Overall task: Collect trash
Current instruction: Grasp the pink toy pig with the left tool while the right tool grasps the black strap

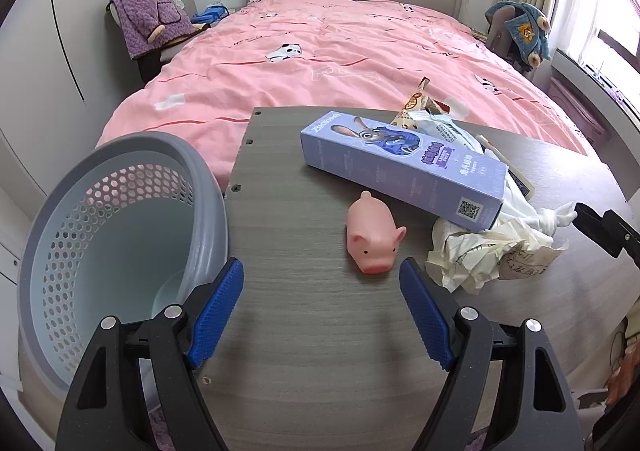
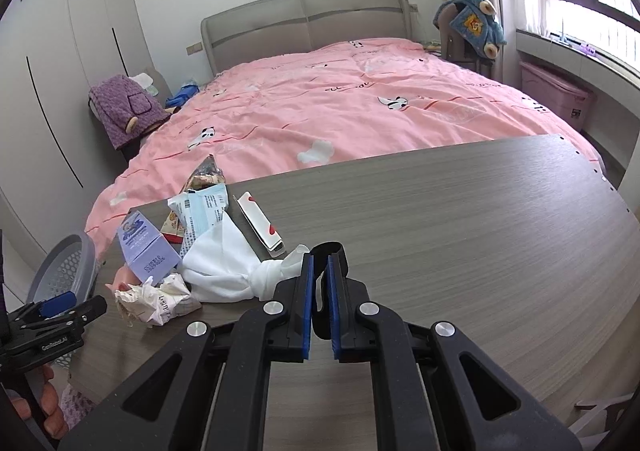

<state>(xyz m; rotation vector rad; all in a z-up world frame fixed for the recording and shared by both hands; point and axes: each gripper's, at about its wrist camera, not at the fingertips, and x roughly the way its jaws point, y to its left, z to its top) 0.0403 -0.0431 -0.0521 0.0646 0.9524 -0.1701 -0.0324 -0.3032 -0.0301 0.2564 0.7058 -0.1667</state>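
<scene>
The left gripper (image 1: 320, 283) hangs wide apart over the desk (image 1: 304, 331) with the grey bin (image 1: 120, 235) parked at its 9 o'clock, handy for dumping. The trash pile sits at 1 o'clock: a purple Zootopia box (image 1: 400, 167), crumpled paper (image 1: 480, 255), and wrappers (image 1: 424, 111). The right gripper (image 2: 319, 291) is clamped on a black strap (image 2: 326, 251); "GenRobot.AI" is readable on the other tool's body.
</scene>
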